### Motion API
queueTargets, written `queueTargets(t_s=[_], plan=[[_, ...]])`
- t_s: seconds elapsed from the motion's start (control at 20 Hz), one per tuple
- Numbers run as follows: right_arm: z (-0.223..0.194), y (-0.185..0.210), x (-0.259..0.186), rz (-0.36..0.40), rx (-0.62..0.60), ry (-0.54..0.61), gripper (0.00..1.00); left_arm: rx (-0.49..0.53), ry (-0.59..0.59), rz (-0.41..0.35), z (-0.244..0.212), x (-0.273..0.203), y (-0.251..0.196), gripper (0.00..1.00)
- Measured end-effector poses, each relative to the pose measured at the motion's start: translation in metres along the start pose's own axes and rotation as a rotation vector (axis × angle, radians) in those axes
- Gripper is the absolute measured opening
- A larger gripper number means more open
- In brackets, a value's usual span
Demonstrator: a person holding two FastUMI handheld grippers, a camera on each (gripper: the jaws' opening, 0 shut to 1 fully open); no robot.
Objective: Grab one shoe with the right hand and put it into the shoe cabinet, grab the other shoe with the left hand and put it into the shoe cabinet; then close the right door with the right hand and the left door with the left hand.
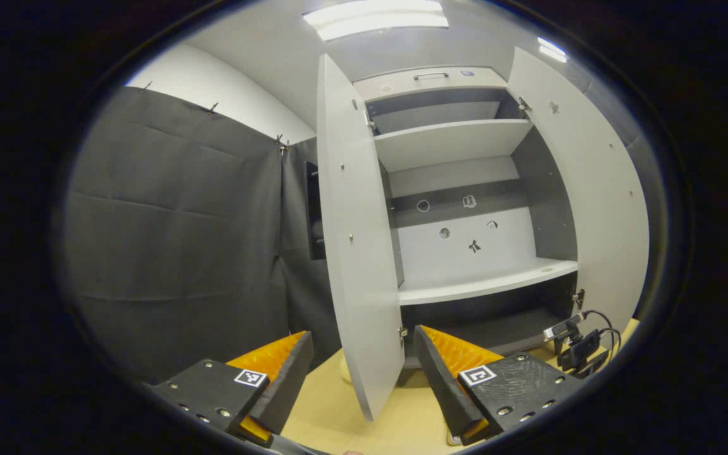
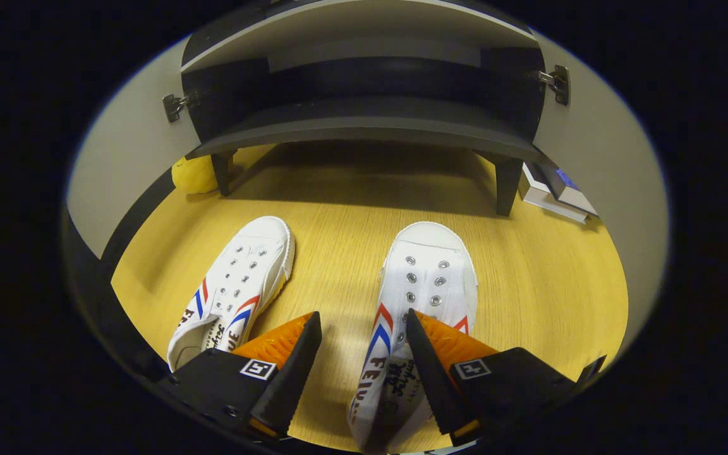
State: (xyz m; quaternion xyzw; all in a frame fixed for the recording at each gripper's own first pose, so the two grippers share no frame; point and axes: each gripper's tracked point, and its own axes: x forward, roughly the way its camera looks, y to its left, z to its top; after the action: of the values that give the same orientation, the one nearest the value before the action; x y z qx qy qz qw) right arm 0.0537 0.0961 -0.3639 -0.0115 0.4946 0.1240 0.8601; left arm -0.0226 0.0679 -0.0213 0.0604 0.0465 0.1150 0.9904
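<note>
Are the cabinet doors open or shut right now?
Open. The left door and right door both stand swung outward, baring the empty shelves.

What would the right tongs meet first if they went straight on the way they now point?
Most likely the right-hand white shoe: the open right tongs point down at it, one finger already over its side. Beyond it lies bare wooden floor, then the cabinet's bottom shelf. Depth is unclear.
</note>
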Motion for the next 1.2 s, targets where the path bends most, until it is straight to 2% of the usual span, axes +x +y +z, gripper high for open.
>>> queueTargets(t_s=[0.05, 0.15, 0.2, 0.25, 0.3, 0.35, 0.4, 0.45, 0.5, 0.55, 0.75, 1.2], plan=[[0.0, -0.011, 0.007, -0.048, 0.002, 0.002, 0.85, 0.0, -0.001, 0.002, 0.0, 0.0, 0.001, 0.94], [0.004, -0.017, 0.002, -0.084, 0.029, 0.0, 0.48, 0.002, -0.003, 0.007, 0.0, 0.0, 0.005, 0.94], [0.002, -0.018, 0.003, -0.082, 0.045, 0.006, 0.34, 0.001, -0.001, 0.007, -0.001, 0.001, 0.006, 0.94], [0.002, -0.017, 0.002, -0.076, 0.049, 0.015, 0.32, -0.002, 0.001, 0.007, -0.002, 0.0, 0.007, 0.94], [0.001, -0.02, 0.007, -0.07, 0.055, 0.023, 0.37, -0.003, 0.003, 0.009, -0.002, -0.001, 0.008, 0.94], [0.002, -0.022, 0.005, -0.074, 0.051, 0.028, 0.23, -0.005, 0.004, 0.009, -0.003, 0.001, 0.008, 0.94], [0.003, -0.017, 0.001, -0.052, 0.036, 0.028, 0.19, -0.006, 0.004, 0.01, -0.003, 0.0, 0.009, 0.94], [0.002, -0.018, 0.009, -0.073, 0.063, 0.021, 0.13, -0.006, 0.003, 0.009, -0.003, 0.0, 0.009, 0.94], [0.008, -0.018, -0.011, -0.07, 0.064, 0.024, 0.07, -0.007, 0.001, 0.007, -0.002, 0.0, 0.008, 0.94], [0.006, -0.018, -0.009, -0.073, 0.061, 0.008, 0.02, -0.007, 0.0, 0.004, -0.002, -0.001, 0.008, 0.94], [0.01, -0.02, -0.008, -0.062, 0.088, -0.041, 0.02, -0.007, -0.005, -0.01, 0.0, -0.002, 0.004, 0.94], [0.05, -0.015, -0.065, 0.036, 0.158, -0.193, 0.01, -0.018, -0.029, -0.066, 0.008, 0.0, -0.017, 0.94]])
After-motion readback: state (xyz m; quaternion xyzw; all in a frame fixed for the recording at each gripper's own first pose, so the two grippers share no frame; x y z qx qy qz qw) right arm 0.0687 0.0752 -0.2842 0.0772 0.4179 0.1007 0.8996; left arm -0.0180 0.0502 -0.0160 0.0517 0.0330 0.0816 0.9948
